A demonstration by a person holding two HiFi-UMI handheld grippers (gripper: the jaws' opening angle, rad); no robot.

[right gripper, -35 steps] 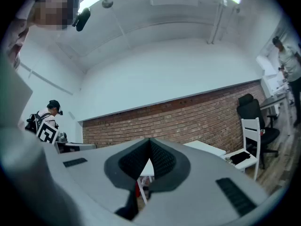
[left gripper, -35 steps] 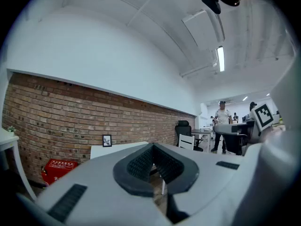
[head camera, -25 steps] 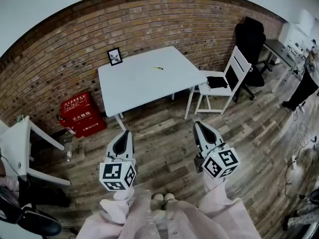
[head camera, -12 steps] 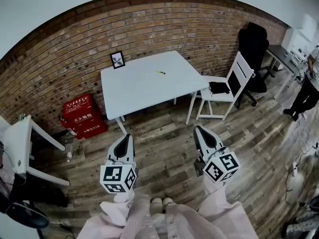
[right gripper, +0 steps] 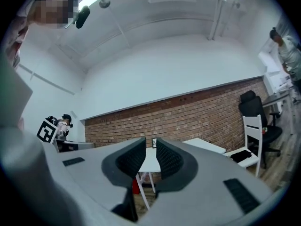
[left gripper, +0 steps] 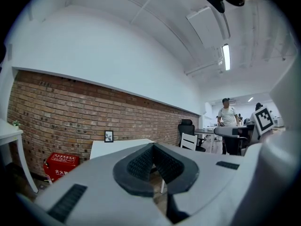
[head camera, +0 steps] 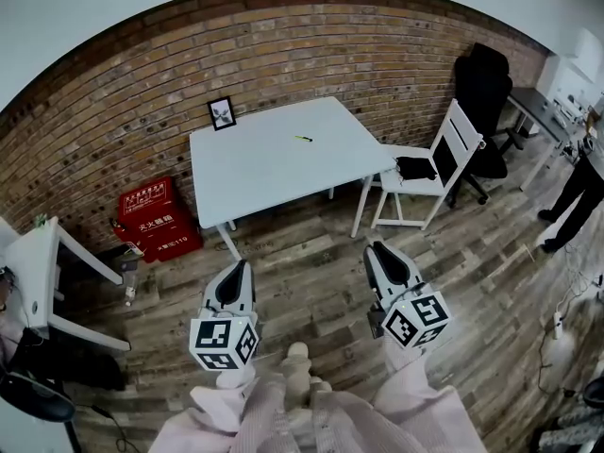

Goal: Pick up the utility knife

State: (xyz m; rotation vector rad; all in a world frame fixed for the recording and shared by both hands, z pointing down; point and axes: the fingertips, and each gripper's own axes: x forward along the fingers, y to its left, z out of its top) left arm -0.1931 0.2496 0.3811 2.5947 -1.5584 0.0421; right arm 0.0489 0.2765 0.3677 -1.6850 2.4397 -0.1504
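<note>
utility knife (head camera: 302, 139) way off on table (head camera: 255, 173) | left gripper (head camera: 237, 268) pinched together, idle | right gripper (head camera: 377, 249) jaws just been opening, empty, prepping I guess

The utility knife (head camera: 302, 139) is a small, slim thing, yellow-green with a darker end; it lies flat on the white table (head camera: 247, 173), toward the far side of the top and right of its middle; its length runs roughly across the head view; finer detail is too small to tell.
</note>
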